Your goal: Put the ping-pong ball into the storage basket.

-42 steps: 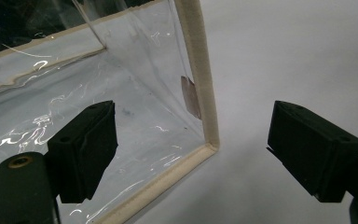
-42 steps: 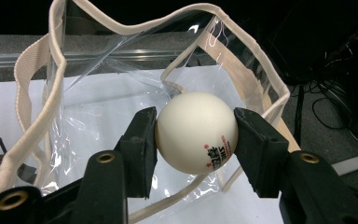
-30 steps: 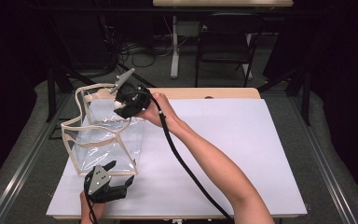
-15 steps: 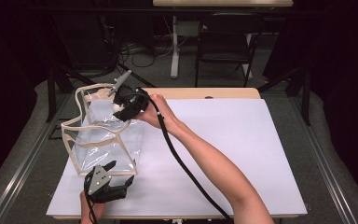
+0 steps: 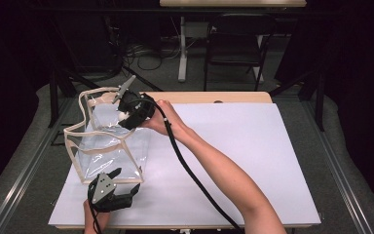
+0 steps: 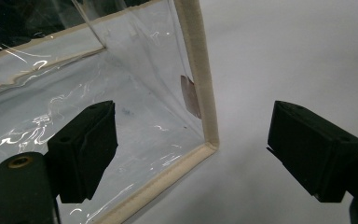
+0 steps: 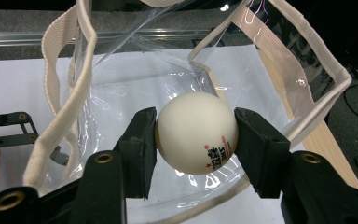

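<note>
Your right gripper (image 7: 196, 140) clamps a white ping-pong ball (image 7: 196, 133) between its two black pads, jaws closed just to the ball's width, and holds it over the open mouth of the clear plastic bag (image 5: 108, 141). Ahead of and below the ball lies the bag's see-through floor; the cream-trimmed rim (image 7: 65, 88) loops up on either side of the jaws. Your left gripper (image 6: 193, 154) sits wide open, holding nothing, its jaws straddling the bag's near bottom corner (image 6: 209, 140) without touching it.

The step in hand looks like dropping the ball into the bag. To do it well, carry the ball down past the trim so it is well inside before you part the jaws. Close the left jaws on that corner edge first if the floppy bag shifts. Release slowly; a light ball will likely bounce out if let go from height.
</note>
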{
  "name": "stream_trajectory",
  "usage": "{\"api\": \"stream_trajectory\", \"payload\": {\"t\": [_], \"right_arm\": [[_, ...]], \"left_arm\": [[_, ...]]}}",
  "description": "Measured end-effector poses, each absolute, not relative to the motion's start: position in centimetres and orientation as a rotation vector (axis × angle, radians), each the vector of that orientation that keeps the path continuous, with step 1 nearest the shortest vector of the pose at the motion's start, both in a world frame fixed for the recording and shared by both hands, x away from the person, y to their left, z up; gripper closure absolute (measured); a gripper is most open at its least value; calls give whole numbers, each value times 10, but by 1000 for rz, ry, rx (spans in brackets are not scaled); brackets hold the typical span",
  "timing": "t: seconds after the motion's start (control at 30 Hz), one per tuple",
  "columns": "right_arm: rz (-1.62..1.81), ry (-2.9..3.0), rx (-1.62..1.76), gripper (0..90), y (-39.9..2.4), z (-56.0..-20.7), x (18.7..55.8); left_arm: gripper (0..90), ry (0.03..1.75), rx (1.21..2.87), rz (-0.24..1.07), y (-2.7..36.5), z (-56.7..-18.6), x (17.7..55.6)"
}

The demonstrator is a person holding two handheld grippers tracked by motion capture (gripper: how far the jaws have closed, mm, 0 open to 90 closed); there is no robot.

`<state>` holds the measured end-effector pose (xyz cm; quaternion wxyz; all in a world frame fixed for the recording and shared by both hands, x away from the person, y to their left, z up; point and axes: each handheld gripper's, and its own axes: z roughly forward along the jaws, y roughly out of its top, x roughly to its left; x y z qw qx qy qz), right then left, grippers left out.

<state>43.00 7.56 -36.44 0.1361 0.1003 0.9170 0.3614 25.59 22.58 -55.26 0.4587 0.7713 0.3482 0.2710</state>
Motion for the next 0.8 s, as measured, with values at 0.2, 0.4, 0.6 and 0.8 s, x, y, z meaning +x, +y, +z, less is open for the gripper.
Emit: {"api": "stream_trajectory", "payload": {"t": [0.2, 0.4, 0.6, 0.8], "right_arm": [[1076, 2650, 340, 311, 70, -362, 431], [1166, 2631, 392, 203, 53, -357, 434], [1229, 2605, 425, 150, 32, -351, 434], [1244, 2576, 446, 124, 11, -350, 433]], "left_arm": [[159, 861, 1899, 667, 226, -553, 256], [159, 856, 1903, 666, 226, -553, 256], [160, 858, 1907, 668, 225, -552, 256], [159, 852, 1913, 666, 224, -552, 257]]}}
